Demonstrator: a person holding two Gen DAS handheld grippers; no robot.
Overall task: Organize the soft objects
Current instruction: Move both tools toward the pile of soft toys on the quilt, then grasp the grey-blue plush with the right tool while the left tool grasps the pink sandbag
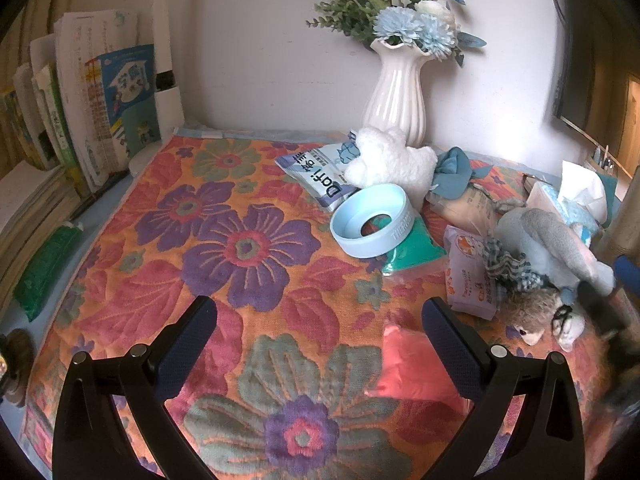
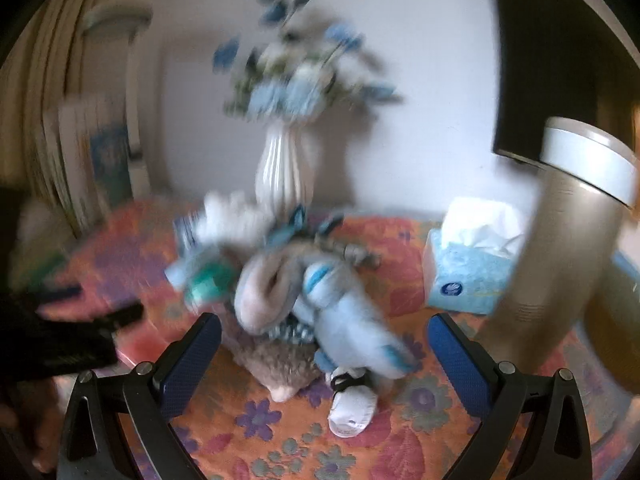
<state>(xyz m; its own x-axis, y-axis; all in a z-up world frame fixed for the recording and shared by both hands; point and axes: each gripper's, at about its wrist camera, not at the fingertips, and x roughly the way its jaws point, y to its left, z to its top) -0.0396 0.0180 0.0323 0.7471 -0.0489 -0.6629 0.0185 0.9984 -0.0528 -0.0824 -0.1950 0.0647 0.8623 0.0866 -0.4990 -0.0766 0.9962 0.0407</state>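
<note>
At the far left we see a row of upright books and papers [image 1: 100, 100] leaning by the wall, and a green packet [image 1: 44, 268] lying off the edge of the orange, red and purple floral towel [image 1: 224, 240] that covers the table. Our left gripper [image 1: 320, 320] hangs over the bare middle of that towel, its dark blue padded fingers [image 1: 188, 352] spread wide apart with nothing between them; a pink plastic pouch [image 1: 404, 364] lies just inside the right finger. Further right, a pale blue silicone ring [image 1: 370, 224] rests on a teal packet, near a white fluffy plush toy [image 1: 390, 162] in front of the white ribbed vase of blue and white artificial flowers [image 1: 398, 92]. Our right gripper [image 2: 324, 344], in a blurred view, is likewise wide open and empty, hovering just above the pale blue and grey plush toy [image 2: 344, 312] lying on a brown furry one [image 2: 280, 364]. Beyond stand a blue tissue box [image 2: 468, 280] and a beige flask [image 2: 560, 240].
</note>
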